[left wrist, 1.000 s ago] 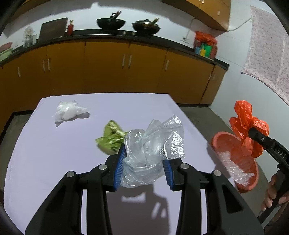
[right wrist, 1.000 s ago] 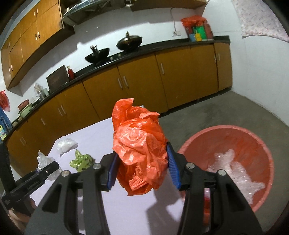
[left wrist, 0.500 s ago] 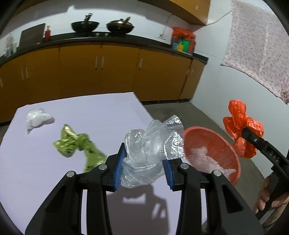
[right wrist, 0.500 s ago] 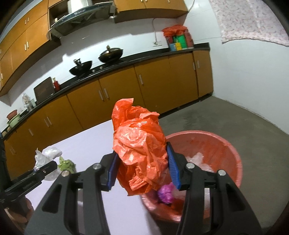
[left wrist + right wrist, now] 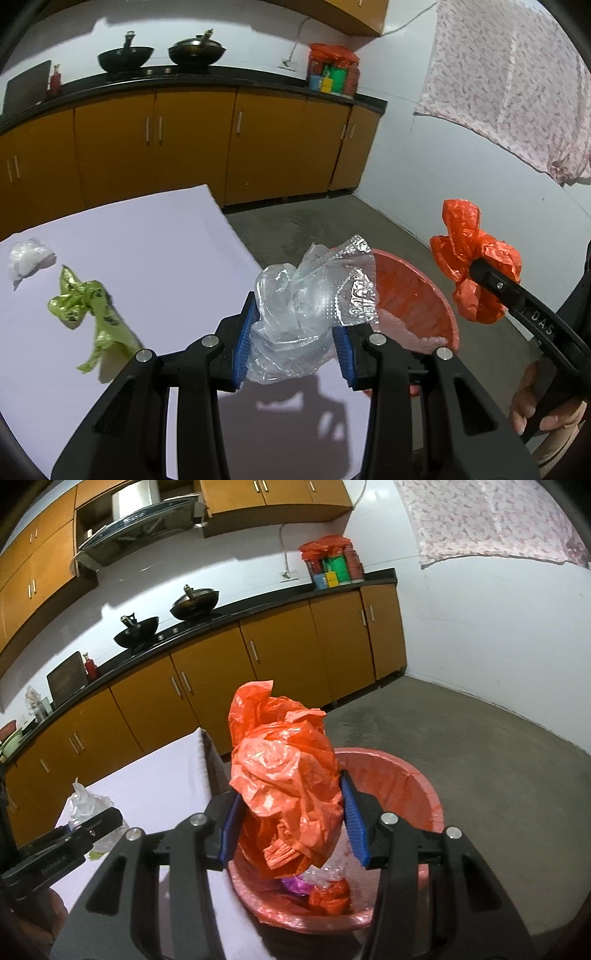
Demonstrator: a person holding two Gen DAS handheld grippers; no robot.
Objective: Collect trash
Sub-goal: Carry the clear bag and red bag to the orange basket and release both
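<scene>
My left gripper [image 5: 293,341] is shut on a crumpled clear plastic bag [image 5: 314,299], held over the right edge of the white table [image 5: 155,251] beside the red bin [image 5: 417,295]. My right gripper [image 5: 291,823] is shut on a crumpled orange plastic bag [image 5: 284,775], hanging above the red bin [image 5: 399,775], which holds clear, purple and orange trash. The orange bag [image 5: 472,258] shows in the left wrist view too, to the right of the bin. A green wrapper [image 5: 88,306] and a white plastic wad [image 5: 27,258] lie on the table at the left.
The red bin stands on the grey concrete floor [image 5: 461,731] against the table's right side. Orange kitchen cabinets [image 5: 184,140] with a black counter and two woks run along the back wall. A patterned cloth [image 5: 517,81] hangs on the right wall. A hand [image 5: 535,406] holds the right gripper.
Both grippers have swung to the right with their bags. The bin has come closer, now under the orange bag and beside the clear one. The table trash has slid left in view.
</scene>
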